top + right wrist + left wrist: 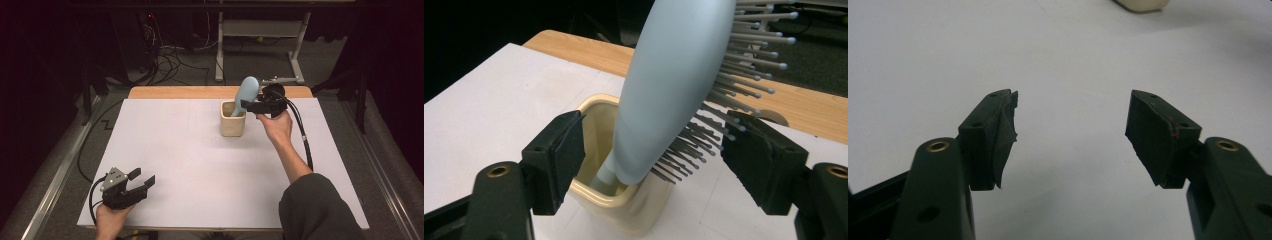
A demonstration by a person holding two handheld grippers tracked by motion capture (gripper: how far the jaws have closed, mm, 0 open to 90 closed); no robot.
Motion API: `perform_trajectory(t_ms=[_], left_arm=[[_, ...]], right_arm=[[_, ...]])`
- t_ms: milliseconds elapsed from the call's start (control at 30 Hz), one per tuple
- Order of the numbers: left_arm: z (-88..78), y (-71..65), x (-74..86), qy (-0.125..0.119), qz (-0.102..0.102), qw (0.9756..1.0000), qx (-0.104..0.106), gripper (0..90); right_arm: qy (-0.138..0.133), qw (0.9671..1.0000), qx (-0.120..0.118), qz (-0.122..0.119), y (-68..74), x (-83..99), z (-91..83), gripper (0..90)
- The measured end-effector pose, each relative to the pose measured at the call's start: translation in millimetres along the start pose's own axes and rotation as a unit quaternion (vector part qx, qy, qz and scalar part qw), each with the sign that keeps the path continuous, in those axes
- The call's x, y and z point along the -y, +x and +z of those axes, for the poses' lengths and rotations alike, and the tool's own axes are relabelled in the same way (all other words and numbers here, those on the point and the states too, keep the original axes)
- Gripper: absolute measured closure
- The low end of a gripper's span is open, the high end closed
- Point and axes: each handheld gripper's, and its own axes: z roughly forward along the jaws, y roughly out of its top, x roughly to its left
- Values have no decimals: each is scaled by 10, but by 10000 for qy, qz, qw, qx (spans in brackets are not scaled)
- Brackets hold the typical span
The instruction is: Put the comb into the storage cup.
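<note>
Hairbrush stands handle-down in cup, between wide right tongs, pads off it; placing looks done, withdrawal left. Left tongs wide, empty.

A pale blue hairbrush with grey bristles is standing in a cream cup, which is sitting on a plain white sheet covering a light wooden table; both grippers are showing black, over grey carpet.
</note>
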Motion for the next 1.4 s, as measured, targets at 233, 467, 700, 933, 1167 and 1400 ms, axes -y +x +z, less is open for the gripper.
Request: perform_trajectory(t_ms=[233, 467, 700, 933, 1167, 1400], left_arm=[[-7, -3, -1, -16, 21, 10000, -7, 370], [-6, -3, -2, -16, 15, 10000, -3, 370], [-6, 2, -2, -19, -8, 10000, 4, 370], [-9, 6, -2, -20, -20, 10000, -6, 370], [-11, 11, -2, -36, -27, 10000, -30, 369], [-22, 7, -1, -57, 30, 9999, -86, 370]], right_arm=[[-72, 10000, -7, -54, 2, 53, -78, 262], [-125, 9999, 5, -109, -3, 92, -166, 265], [-203, 9996, 6, -171, -4, 140, -272, 268], [-296, 9994, -22, -194, -23, 196, -368, 273], [-384, 9990, -24, -214, -29, 260, -444, 275], [-411, 9988, -43, -252, -37, 320, -512, 281]])
